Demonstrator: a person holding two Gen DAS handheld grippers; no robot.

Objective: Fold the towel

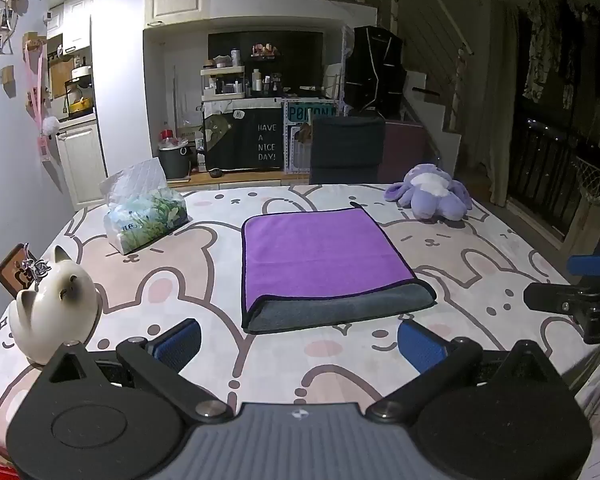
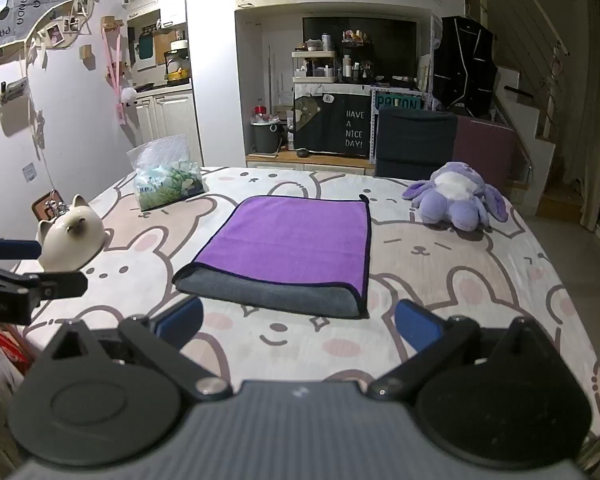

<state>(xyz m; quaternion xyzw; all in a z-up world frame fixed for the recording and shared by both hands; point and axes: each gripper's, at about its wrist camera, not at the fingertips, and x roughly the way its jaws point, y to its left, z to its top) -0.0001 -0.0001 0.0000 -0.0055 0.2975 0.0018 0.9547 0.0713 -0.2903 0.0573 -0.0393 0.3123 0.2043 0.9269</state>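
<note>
A purple towel (image 1: 320,252) with a grey underside lies flat in the middle of the table, folded over so a grey band shows along its near edge; it also shows in the right wrist view (image 2: 296,240). My left gripper (image 1: 300,340) is open and empty, just short of the towel's near edge. My right gripper (image 2: 300,328) is open and empty, also just before the near edge. Each gripper shows at the other view's side: the right one (image 1: 580,284) and the left one (image 2: 24,268).
The table wears a bunny-print cloth (image 1: 180,280). A white cat figurine (image 1: 56,308) stands at the near left, a tissue pack (image 1: 144,212) at the far left, a purple plush toy (image 1: 432,192) at the far right. A dark chair (image 1: 346,148) stands behind the table.
</note>
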